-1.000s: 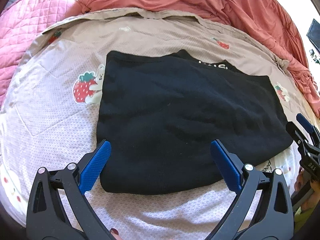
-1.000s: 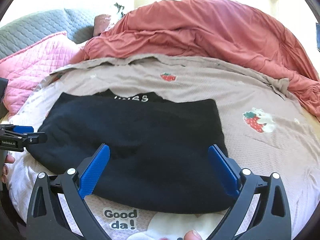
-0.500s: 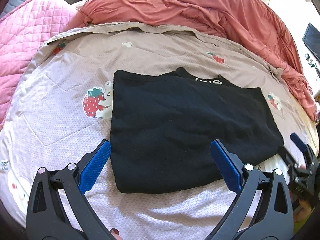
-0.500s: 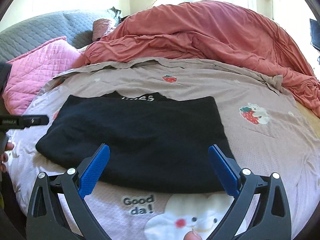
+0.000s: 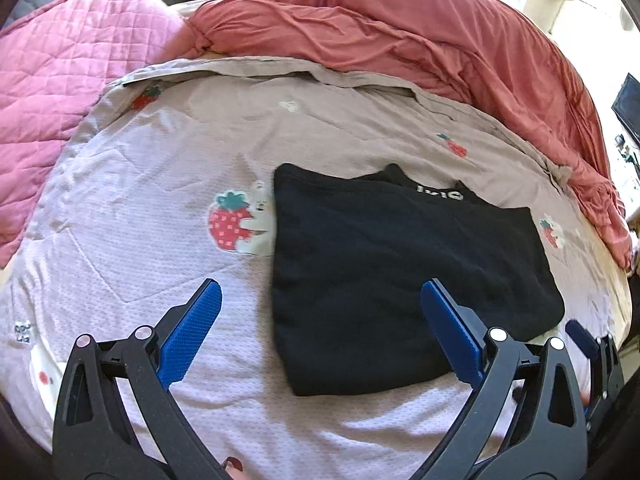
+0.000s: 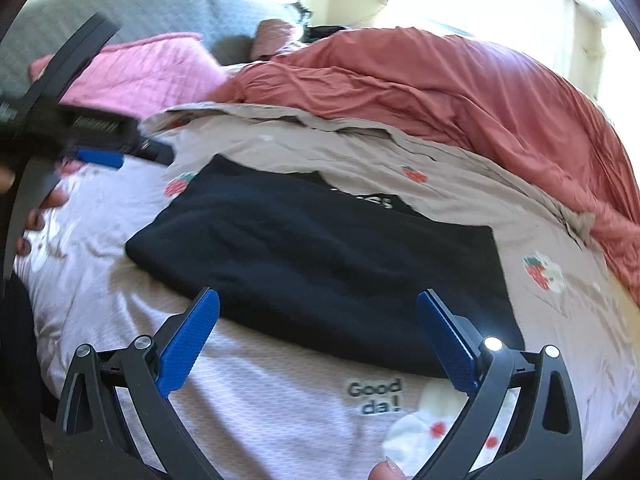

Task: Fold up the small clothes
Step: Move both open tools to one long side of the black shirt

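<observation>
A black garment (image 5: 400, 268) lies folded into a flat rectangle on the strawberry-print bedsheet (image 5: 160, 208), white lettering showing at its far edge. In the left wrist view my left gripper (image 5: 320, 320) hovers open above the garment's near-left corner, nothing between its blue pads. The right wrist view shows the same garment (image 6: 320, 256) ahead of my right gripper (image 6: 318, 332), also open and empty, held above the near edge. The left gripper (image 6: 100, 152) appears at the far left of that view, held by a hand.
A rumpled coral duvet (image 5: 400, 40) is heaped along the far side of the bed. A pink quilted pillow (image 5: 60, 60) sits at the far left against a grey headboard (image 6: 120, 20). "Good da!" print (image 6: 376, 396) marks the sheet by the right gripper.
Both grippers have pulled back and risen away from the garment. The left one also swung leftward, so the garment now sits smaller and to the right in its view.
</observation>
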Available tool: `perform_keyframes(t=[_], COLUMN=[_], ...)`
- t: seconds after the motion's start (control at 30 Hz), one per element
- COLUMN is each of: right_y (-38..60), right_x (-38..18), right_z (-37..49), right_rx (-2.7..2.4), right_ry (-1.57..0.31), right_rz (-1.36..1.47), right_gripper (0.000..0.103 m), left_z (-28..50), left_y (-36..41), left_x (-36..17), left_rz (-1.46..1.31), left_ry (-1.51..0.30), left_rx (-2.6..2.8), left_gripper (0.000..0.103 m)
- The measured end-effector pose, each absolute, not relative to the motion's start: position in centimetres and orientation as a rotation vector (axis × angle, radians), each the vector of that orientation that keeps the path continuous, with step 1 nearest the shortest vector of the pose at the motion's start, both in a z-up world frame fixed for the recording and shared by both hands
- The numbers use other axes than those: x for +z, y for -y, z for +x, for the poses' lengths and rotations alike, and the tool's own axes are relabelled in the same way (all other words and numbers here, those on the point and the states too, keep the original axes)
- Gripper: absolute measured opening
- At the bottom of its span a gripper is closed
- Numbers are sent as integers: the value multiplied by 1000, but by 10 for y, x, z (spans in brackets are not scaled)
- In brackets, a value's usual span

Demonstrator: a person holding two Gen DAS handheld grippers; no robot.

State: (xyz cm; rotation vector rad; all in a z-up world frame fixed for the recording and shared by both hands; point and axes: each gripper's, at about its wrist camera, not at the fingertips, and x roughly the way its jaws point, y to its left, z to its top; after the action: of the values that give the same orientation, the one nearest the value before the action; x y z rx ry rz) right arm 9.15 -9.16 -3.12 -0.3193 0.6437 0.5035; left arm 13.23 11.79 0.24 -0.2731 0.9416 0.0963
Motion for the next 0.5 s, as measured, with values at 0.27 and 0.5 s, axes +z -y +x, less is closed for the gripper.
perform_keyframes(t=[0.27, 0.5], right_y=[53, 17], right_x=[-39, -47], right_z=[80, 75], right_rx=[551, 573], right_ry=[-653, -657], right_rz=[-391, -460], right_gripper=[98, 98], left_z=[132, 134], left_y=[-142, -153], left_x=[2, -3], left_rz=[-279, -274], left_ry=[-941, -947], left_rx=[140, 159], left_gripper=[93, 93])
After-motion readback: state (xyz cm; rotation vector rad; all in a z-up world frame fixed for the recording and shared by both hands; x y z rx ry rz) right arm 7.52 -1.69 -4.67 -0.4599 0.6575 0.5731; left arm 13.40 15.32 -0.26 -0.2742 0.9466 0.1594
